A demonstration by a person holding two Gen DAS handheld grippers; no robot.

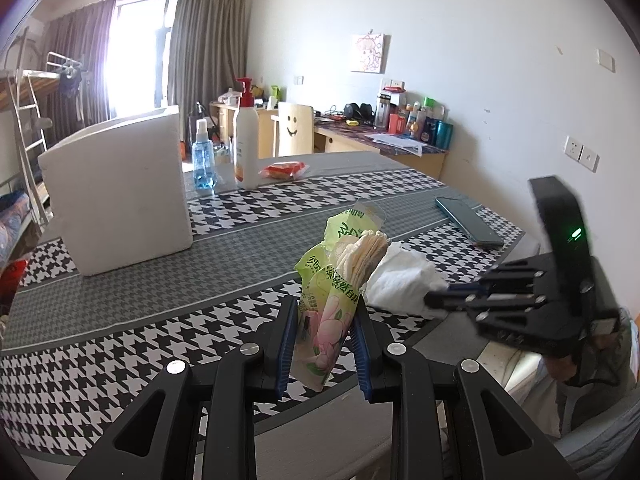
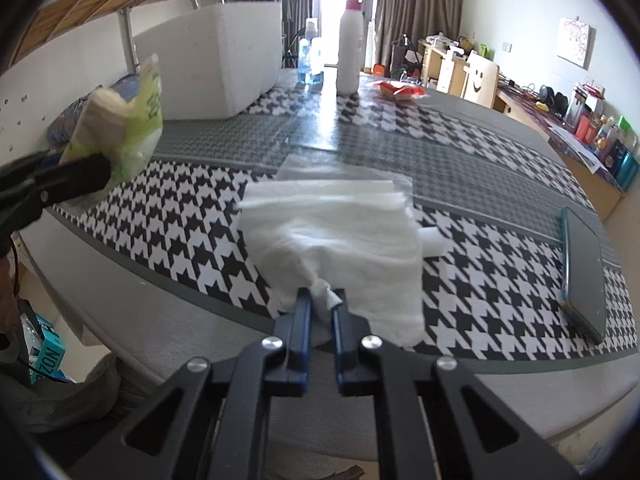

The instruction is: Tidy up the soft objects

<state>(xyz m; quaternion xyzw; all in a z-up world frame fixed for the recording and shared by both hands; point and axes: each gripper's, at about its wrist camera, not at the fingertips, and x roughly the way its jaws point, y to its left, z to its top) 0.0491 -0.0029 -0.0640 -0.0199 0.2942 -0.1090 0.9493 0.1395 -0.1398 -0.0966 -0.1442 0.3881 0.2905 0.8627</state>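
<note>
Right gripper pinched shut on limp white tissue: featherlight, tear-prone, best bunched at corner. Left gripper clamped squashy green pack mid-body.

A: Daylight pouring through the window, fully blown out, with a purple flare spilling over the curtains!

B: In the right wrist view that same light streaks white glare down the table. The bottles stand backlit, dim-faced.

A: The fisheye bends the walls, and black vignette fills every corner.

B: Soft blur on the right gripper in the left view. Shadows stay faint; the centre is crisp.
</note>
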